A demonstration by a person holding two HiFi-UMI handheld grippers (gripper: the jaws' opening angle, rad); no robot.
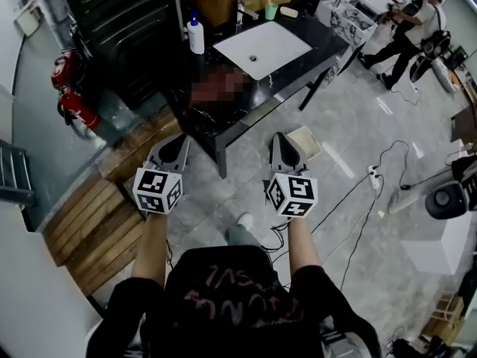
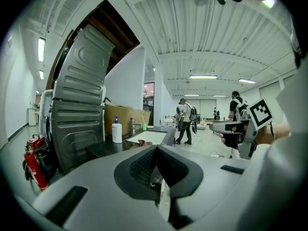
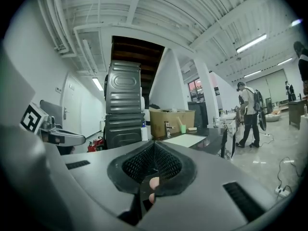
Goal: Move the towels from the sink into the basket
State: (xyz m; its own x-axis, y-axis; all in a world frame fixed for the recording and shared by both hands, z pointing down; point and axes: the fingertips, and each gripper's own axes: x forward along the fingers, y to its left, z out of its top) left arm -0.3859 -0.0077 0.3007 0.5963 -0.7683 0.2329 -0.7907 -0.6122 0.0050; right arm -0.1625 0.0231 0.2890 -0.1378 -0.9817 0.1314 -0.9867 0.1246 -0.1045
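A white sink (image 1: pixel 261 47) is set in a black counter (image 1: pixel 298 80) ahead of me, and its basin shows no towel. A reddish cloth (image 2: pixel 138 143) lies on the counter's near end in the left gripper view. My left gripper (image 1: pixel 179 142) and right gripper (image 1: pixel 284 142) hang side by side over the floor, short of the counter. Both are shut with nothing between the jaws, seen also in the left gripper (image 2: pixel 155 149) view and the right gripper (image 3: pixel 154 146) view. A pale square container (image 1: pixel 307 142) sits on the floor just right of the right gripper.
A white pump bottle (image 1: pixel 196 36), a tap and a green cup (image 1: pixel 270 10) stand by the sink. Red fire extinguishers (image 1: pixel 74 99) and wooden boards (image 1: pixel 97 222) lie to the left. Cables (image 1: pixel 373 185) cross the floor on the right, where a person (image 1: pixel 410 28) stands far back.
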